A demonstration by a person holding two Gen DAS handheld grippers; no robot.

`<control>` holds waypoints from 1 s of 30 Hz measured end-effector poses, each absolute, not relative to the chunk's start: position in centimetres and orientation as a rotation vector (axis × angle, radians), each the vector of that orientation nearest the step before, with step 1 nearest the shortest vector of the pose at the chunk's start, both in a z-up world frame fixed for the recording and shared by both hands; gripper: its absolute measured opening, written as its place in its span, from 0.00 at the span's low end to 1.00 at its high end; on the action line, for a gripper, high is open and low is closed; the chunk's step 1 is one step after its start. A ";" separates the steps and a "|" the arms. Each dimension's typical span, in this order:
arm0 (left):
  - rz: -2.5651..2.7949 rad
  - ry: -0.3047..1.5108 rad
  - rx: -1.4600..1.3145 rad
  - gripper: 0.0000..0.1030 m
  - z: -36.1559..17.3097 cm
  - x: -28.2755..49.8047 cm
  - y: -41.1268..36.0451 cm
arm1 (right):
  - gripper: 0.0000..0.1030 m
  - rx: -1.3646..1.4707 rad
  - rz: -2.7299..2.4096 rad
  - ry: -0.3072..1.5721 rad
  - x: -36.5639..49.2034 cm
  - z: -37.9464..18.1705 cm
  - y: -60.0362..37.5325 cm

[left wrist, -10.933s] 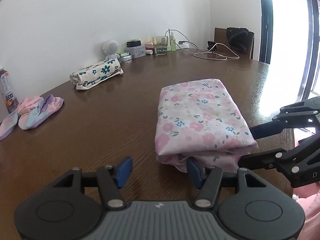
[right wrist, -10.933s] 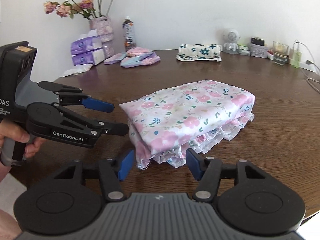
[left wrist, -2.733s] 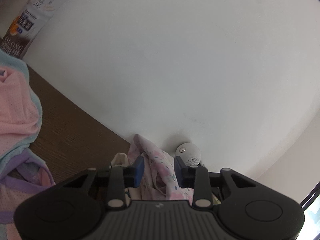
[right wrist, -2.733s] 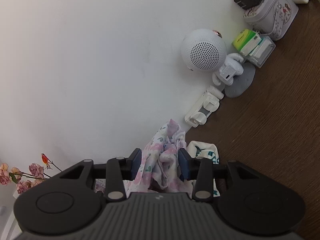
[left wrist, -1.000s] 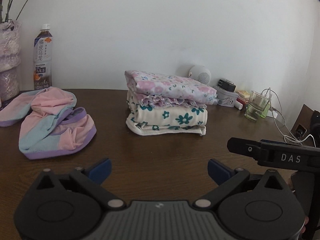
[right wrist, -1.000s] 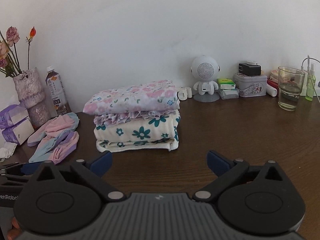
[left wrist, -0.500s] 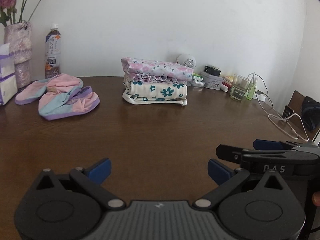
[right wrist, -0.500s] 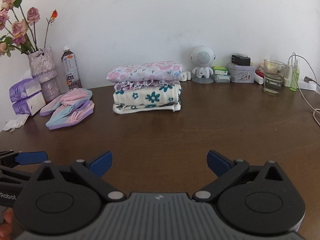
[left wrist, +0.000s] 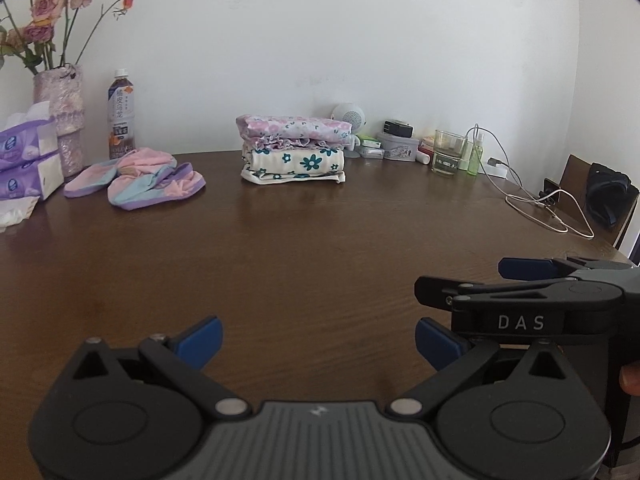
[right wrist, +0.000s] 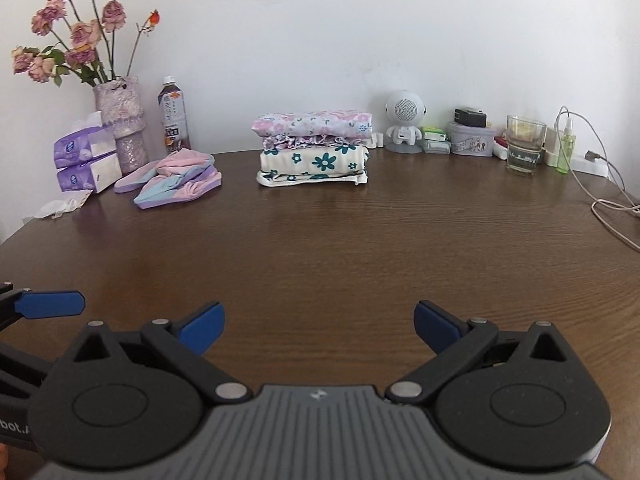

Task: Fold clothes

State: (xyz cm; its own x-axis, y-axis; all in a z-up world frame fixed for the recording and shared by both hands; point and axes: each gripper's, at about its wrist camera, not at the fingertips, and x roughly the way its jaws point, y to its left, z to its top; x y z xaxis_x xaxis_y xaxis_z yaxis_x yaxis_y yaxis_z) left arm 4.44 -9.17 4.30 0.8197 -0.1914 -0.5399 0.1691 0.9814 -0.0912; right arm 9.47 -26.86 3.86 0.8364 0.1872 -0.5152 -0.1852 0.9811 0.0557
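Left gripper (left wrist: 318, 336), bottom of its own view: blue-tipped fingers spread wide, nothing between them, bare brown table (left wrist: 320, 248) beneath. Right gripper (right wrist: 318, 326) the same in its view — fingers wide apart, empty, over bare wood. In the left wrist view the right gripper shows side-on at the lower right, marked "DAS", with a fingertip of the person's hand at the frame edge.

Mid-table: no cloth, just wood grain.

Far edge, centre of both frames: folded stack. Pink floral garment (right wrist: 314, 123) lies on top of the cream garment with teal flowers (right wrist: 314, 166); a ruffled hem shows between them. Stack sits flat on the table, near the wall, well apart from both grippers.

Left of the stack: unfolded pink, blue and purple garment (right wrist: 176, 182), loosely heaped. Behind it a bottle (right wrist: 175, 120), then a vase of dried roses (right wrist: 122, 124) and tissue packs (right wrist: 86, 158) toward the left edge.

Right of the stack: small white robot-shaped speaker (right wrist: 404, 122), a tin (right wrist: 470, 140), a drinking glass (right wrist: 524, 144) — and a white cable (right wrist: 608, 196) trailing to the right edge.
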 end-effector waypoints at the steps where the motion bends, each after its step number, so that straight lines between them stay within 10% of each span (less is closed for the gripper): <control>1: -0.192 0.578 -0.040 1.00 4.2 4.0 -9.2 | 1.00 0.001 0.196 0.541 8.9 3.8 -26.8; 30: -0.247 0.583 -0.058 1.00 2.6 1.9 -9.7 | 1.00 0.035 0.093 0.525 4.0 1.9 -27.4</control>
State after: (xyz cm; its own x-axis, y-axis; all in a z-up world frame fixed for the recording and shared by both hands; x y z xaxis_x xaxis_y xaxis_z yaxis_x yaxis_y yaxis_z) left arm 1.92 -9.66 2.61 0.8060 -0.2475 -0.5377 0.2146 0.9688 -0.1243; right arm 4.03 -27.35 1.91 0.8614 0.0972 -0.4986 -0.0793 0.9952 0.0571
